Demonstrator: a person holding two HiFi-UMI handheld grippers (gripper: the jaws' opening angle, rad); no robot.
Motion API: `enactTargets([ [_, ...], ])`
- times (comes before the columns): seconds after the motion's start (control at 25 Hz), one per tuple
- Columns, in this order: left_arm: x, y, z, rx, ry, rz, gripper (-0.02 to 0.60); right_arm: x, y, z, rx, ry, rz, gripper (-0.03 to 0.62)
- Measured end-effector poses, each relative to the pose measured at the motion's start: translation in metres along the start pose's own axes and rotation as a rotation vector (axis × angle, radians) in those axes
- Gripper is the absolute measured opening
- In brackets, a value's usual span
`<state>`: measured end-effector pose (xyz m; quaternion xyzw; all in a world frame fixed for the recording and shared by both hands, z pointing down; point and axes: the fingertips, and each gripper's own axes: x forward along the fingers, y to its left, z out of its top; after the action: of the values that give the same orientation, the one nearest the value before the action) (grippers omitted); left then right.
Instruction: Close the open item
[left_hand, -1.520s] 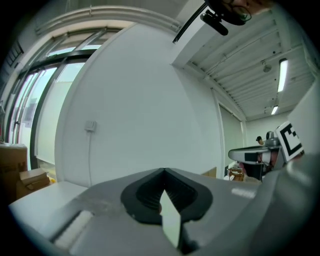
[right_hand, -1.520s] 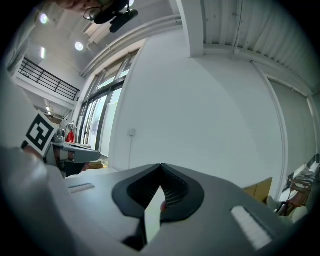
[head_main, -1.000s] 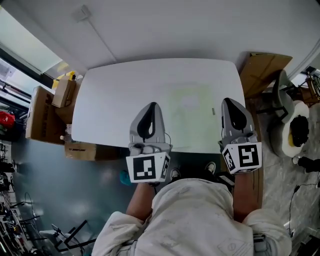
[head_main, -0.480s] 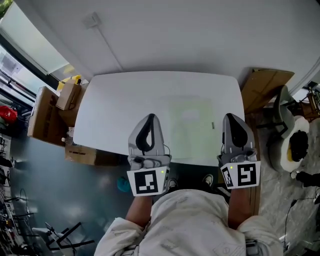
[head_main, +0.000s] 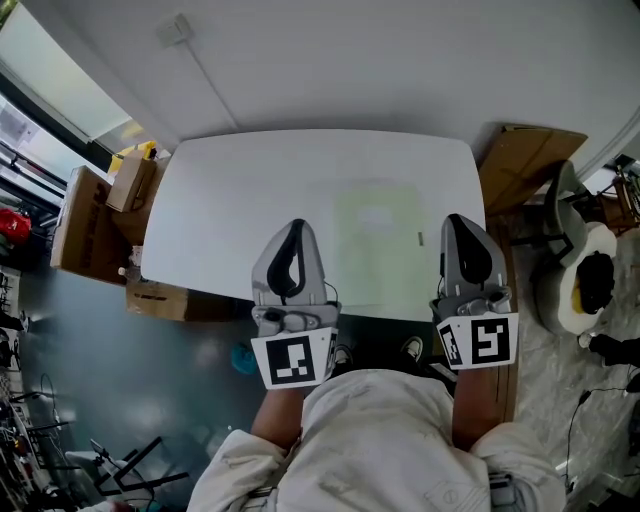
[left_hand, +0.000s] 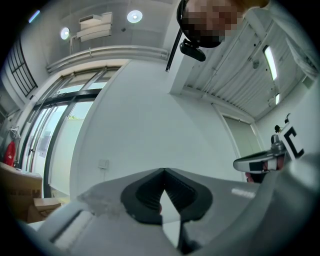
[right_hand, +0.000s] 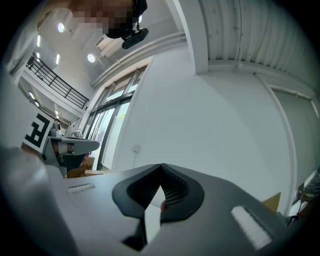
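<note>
**Head view.**
- Held by the person: left tongs (head_main: 294, 228) and right tongs (head_main: 460, 222), both over the near edge of the surface (head_main: 230, 210), tips pointing away from the body.
- Task's thing: one pale green flat item (head_main: 378, 235) (a folder or a pouch, too faint to tell). It lies flat on the surface, ahead of the two tongs and nearer the right one, and neither touches it.
- Open or shut does not show. The scene fits tongs poised to reach for it, and equally tongs drawn off from one already closed.
- Handling, as a judgement: a thing this thin would likely slide on the smooth top. One pair should pin it while the other works the loose edge, low and slow.
- Room: cardboard boxes (head_main: 85, 225) on the left, a cardboard sheet (head_main: 520, 150) and a chair (head_main: 575, 255) on the right, a grey-blue floor (head_main: 190, 370), a wall socket (head_main: 178, 28).

**Left gripper view.**
- The left tongs (left_hand: 163, 172) have their tips together with nothing between them.
- Beyond them are a white wall and tall windows (left_hand: 50, 140).

**Right gripper view.**
- The right tongs (right_hand: 161, 167) have their tips together and hold nothing.
- The same white wall and the windows (right_hand: 107, 135) lie beyond.
</note>
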<state>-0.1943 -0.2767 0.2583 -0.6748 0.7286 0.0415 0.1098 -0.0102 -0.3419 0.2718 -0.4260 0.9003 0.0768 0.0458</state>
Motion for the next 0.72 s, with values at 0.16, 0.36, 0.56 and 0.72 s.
enactTargets([
  [0.16, 0.0, -0.007, -0.005, 0.0, 0.016, -0.018, 0.001, -0.004, -0.007, -0.002, -0.001, 0.01, -0.013, 0.001],
  [0.36, 0.004, -0.011, -0.008, -0.006, 0.013, -0.026, 0.002, -0.004, -0.009, -0.001, 0.023, -0.003, 0.003, 0.0],
  [0.56, 0.006, -0.018, -0.006, -0.018, 0.01, -0.038, 0.001, -0.005, -0.013, -0.005, 0.017, 0.008, -0.001, 0.0],
  [0.72, 0.008, -0.02, -0.007, -0.014, 0.008, -0.04, 0.002, -0.004, -0.015, -0.009, 0.011, 0.016, -0.005, 0.0],
])
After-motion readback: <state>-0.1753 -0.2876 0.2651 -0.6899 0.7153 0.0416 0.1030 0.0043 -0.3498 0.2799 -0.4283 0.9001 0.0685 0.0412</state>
